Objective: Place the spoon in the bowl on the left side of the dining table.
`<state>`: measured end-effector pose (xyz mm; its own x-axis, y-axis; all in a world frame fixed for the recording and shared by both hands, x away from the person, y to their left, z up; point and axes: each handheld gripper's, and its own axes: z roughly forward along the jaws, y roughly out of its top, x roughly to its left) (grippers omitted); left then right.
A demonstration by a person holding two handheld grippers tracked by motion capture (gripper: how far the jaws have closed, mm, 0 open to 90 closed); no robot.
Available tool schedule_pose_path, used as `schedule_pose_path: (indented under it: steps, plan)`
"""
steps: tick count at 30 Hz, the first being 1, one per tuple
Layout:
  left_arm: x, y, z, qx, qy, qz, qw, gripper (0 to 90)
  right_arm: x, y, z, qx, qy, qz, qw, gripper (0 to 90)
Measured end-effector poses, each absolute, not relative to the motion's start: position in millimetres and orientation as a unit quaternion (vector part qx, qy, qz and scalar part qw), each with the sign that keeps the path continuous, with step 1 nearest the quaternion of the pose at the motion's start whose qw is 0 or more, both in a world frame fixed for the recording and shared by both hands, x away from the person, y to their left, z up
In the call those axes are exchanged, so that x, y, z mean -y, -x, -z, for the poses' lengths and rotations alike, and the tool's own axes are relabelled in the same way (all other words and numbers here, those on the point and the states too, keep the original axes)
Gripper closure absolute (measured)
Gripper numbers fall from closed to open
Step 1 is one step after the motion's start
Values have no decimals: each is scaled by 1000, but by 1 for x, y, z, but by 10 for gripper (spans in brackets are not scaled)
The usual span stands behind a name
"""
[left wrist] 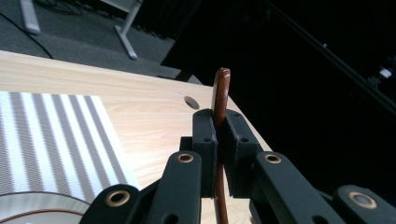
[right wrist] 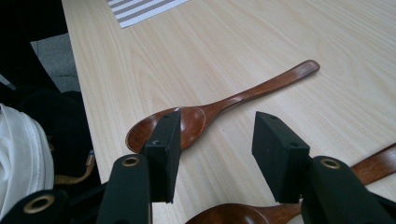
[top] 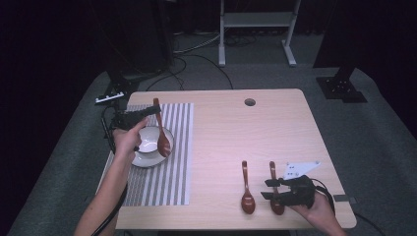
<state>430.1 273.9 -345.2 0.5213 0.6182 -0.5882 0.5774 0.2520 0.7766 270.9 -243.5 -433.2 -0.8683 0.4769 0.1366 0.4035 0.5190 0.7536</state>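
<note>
My left gripper (top: 147, 111) is shut on the handle of a brown wooden spoon (top: 161, 129), whose bowl hangs over the white bowl (top: 145, 153) on the striped placemat (top: 178, 147). Seen along its jaws, the spoon handle (left wrist: 220, 95) stands up between the closed pads. Two more wooden spoons lie near the table's front right: one spoon (top: 246, 189) to the left and another spoon (top: 274, 190) beside it. My right gripper (top: 269, 189) is open just above that second spoon. Its own view shows the left spoon (right wrist: 219, 108) ahead of the jaws and the second spoon (right wrist: 243, 213) beneath them.
The light wooden table (top: 236, 132) has a round cable hole (top: 250, 102) near its far edge. Cables and a white frame's legs (top: 255, 29) lie on the grey floor beyond. A dark stand base (top: 342, 88) sits off the far right corner.
</note>
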Motion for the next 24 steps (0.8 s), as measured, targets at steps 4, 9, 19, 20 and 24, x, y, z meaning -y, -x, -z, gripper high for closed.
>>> schedule_pose_path:
  steps: [4, 9, 19, 20, 24]
  plan:
    - [-283, -431, 346, -497, -606, -24, 620, 843, 243, -271, 433, -871, -252, -420, 43, 511]
    - [-294, -432, 346, -504, -600, -32, 620, 842, 243, -271, 433, -872, -252, -418, 41, 511]
    - [-305, -437, 349, -516, -591, -46, 619, 842, 243, -272, 432, -872, -252, -416, 44, 511]
    - [-306, -438, 350, -519, -586, -46, 620, 842, 243, -272, 432, -873, -252, -416, 45, 511]
    - [-310, -440, 352, -525, -584, -51, 617, 843, 244, -271, 432, -872, -253, -417, 46, 511]
